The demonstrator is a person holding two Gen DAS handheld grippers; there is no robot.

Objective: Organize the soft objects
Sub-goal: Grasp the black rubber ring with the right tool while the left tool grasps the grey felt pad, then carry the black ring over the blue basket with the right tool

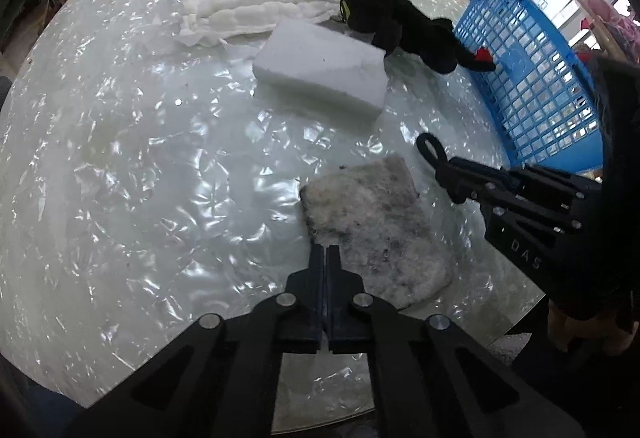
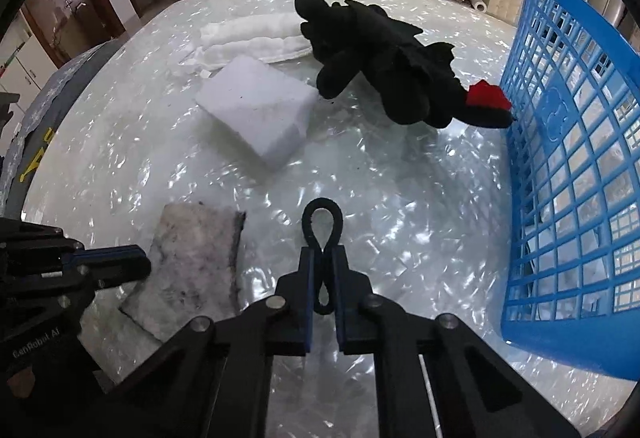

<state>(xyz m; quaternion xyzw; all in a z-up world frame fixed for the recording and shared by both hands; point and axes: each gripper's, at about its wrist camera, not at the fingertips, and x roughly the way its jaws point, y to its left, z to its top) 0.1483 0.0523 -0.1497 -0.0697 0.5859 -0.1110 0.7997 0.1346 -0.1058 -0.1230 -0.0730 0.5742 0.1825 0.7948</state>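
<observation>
Pinching a black loop (image 2: 322,234) between its fingers, the right gripper (image 2: 322,262) is hanging low over the counter (image 1: 120,166), just beside the blue basket (image 2: 568,174); most of the loop is sticking out past the tips, so the hold looks shallow. The left gripper (image 1: 325,258) is sitting with its fingers pressed together and nothing clearly between them, tips at the near corner of the grey pad (image 1: 372,226), which is lying flat farther from the basket than the loop. Judging from this, carrying the loop over the basket's rim before letting go is the step in hand; keeping the squeeze firm and lifting clear of the wall should stop it slipping or snagging on the mesh. The white block (image 1: 322,72), black plush (image 1: 400,22) and white cloth (image 1: 248,8) are waiting beyond, the plush's tail touching the basket.
</observation>
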